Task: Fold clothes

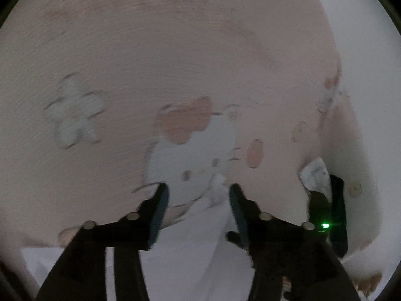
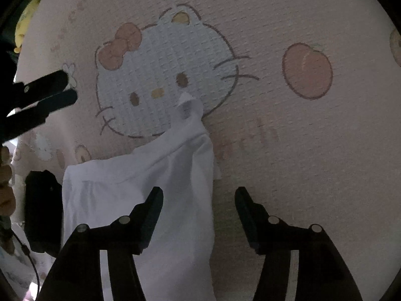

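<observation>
A white garment (image 2: 150, 195) lies on a pink blanket (image 2: 288, 150) printed with a white cartoon cat face (image 2: 163, 75). One narrow end of the garment (image 2: 188, 105) reaches onto the cat face. My right gripper (image 2: 198, 197) hovers open over the garment's right edge, its left finger above the cloth and its right finger above bare blanket. In the left wrist view my left gripper (image 1: 198, 193) is open just above the same white garment (image 1: 188, 255), and a crumpled cloth tip (image 1: 218, 185) rises between its fingers, untouched by the pads. The left gripper (image 2: 72, 86) also shows side-on at the left.
The blanket (image 1: 175, 50) fills both views, with flower and peach prints. A black device with a green light (image 1: 325, 215) stands at the right, with a white scrap (image 1: 315, 175) at its top. A person's hand (image 2: 5, 175) shows at the left edge, and something yellow (image 2: 25, 17) lies beyond the blanket.
</observation>
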`<state>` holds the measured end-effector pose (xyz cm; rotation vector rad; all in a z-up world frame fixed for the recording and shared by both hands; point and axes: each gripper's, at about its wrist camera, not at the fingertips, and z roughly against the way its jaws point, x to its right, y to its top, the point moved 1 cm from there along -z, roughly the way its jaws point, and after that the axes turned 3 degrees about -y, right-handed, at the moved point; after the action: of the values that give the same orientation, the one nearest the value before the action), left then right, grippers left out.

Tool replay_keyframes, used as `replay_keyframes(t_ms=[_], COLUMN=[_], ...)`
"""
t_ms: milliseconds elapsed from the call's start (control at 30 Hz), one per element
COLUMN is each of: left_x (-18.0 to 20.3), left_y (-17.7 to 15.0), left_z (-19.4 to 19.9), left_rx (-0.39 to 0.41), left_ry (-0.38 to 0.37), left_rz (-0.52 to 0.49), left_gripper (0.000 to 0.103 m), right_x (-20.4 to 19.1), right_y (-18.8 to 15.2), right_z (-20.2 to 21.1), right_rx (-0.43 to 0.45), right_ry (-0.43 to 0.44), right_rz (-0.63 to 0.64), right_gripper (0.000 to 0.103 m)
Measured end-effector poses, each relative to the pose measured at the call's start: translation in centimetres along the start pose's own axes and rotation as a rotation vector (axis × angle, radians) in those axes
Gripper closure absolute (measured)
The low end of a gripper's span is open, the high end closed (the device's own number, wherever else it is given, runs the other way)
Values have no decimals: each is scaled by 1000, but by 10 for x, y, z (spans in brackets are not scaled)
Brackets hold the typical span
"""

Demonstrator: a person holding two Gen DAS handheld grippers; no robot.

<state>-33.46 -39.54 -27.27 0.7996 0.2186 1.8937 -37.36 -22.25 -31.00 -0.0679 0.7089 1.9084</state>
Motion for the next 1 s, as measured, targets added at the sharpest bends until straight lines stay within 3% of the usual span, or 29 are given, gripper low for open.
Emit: replay_keyframes(t_ms=[67,133,300,433,667,900,1000], left_x=[-16,-28,-55,-65,-100,-144,-165], left_y=[-5,-10,-28,-46,-91,-113,-121], left_z=[0,0,7,16,64,83,84], left_rx=[-5,-8,21,1,48,33,25], left_ry=[40,33,62,158,303,388,388], left_rz=[55,111,226,228,234,305,349], left_gripper=[50,50,50,50,50,50,50], right_x=[-7,-19,-28,-43,-65,-78,-55], right_y=[1,2,2,5,24,43,45], right_z=[2,0,-1,-7,-13,-32,-23], right_rx=[14,19,30,46,39,-2,-21], right_ry=[-33,-66,-51,-103,-126,-139,-103], right_rz=[17,24,6,46,123,160,173], right_gripper=[43,39,37,37,37,37,37])
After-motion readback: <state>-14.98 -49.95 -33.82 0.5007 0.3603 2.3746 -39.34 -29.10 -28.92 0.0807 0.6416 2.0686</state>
